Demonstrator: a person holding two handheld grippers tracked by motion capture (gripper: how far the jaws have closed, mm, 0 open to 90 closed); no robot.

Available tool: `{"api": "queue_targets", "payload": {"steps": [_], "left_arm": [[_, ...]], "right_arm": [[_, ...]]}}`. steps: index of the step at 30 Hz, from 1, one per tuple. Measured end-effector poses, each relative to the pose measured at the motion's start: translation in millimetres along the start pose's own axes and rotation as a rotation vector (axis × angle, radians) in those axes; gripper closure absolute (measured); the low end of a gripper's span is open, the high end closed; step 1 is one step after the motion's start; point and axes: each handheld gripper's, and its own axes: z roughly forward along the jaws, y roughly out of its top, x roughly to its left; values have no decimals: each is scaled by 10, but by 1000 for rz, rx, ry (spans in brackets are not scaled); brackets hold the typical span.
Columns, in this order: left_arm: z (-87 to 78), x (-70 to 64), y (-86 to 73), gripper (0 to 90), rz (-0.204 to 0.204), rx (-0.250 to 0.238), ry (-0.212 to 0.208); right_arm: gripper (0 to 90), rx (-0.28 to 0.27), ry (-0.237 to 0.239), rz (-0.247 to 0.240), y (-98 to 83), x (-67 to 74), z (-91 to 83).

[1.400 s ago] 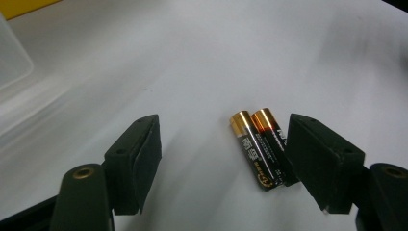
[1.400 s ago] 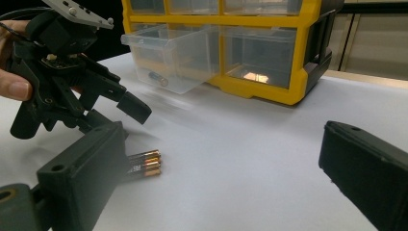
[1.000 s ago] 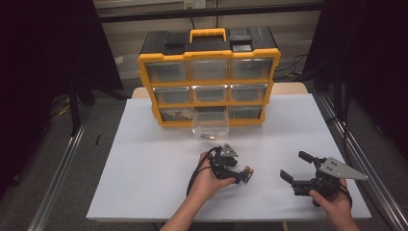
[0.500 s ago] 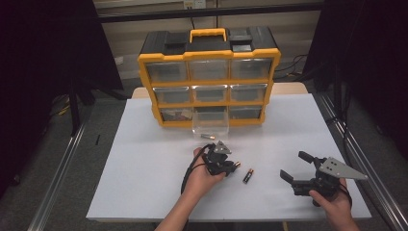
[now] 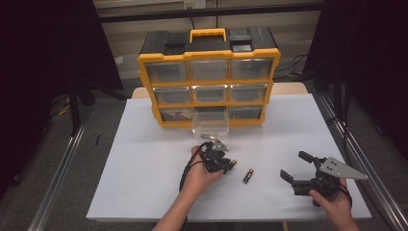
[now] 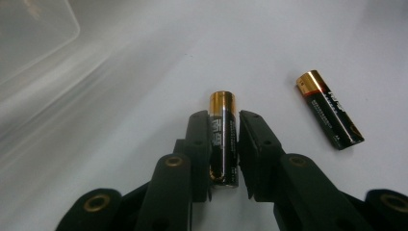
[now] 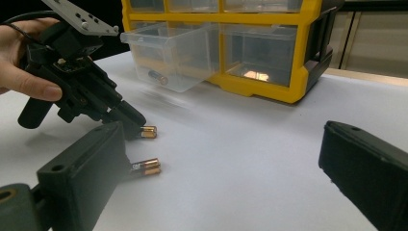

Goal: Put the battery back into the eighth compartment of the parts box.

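My left gripper point(image 6: 224, 144) has just closed on a battery point(image 6: 223, 139) lying along its jaws, with the open drawer point(image 5: 210, 123) right ahead. My right gripper point(image 5: 296, 166) sits wide and empty, farther off.

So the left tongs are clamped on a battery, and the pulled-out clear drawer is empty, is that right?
Not quite. The left tongs are clamped on a battery, but the pulled-out clear drawer is not empty: the right gripper view shows another battery lying inside it.
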Motion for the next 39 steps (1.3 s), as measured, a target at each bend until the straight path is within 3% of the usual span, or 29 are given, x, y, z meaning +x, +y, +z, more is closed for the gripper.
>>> {"api": "queue_targets", "payload": {"steps": [6,10,12,14,15,23,27,30,32,39], "left_arm": [[7,-7,17,772,-15,7,12],[6,1,40,774,-53,16,6],[10,17,37,774,-47,8,-3],[-27,55,51,773,-25,44,-20],[-23,45,54,773,-56,26,-19],[-171,87,139,774,-59,21,-49],[-260,125,172,773,-72,7,-46],[-343,152,206,773,-82,22,-49],[-390,165,230,774,-68,23,-38],[-526,208,316,773,-75,22,-38]], "right_arm": [[23,-2,-2,-2,5,7,0],[23,-4,-1,-1,7,6,-4],[22,-4,-3,2,7,3,-8],[23,-2,-4,5,5,-4,-12],[23,-3,-5,4,5,-6,-15],[22,-10,-6,14,11,-1,-17],[22,-8,-6,15,11,4,-15],[22,-8,-6,10,12,4,-16],[22,-9,-5,11,11,5,-12],[21,-6,-4,-3,11,1,-13]]}}
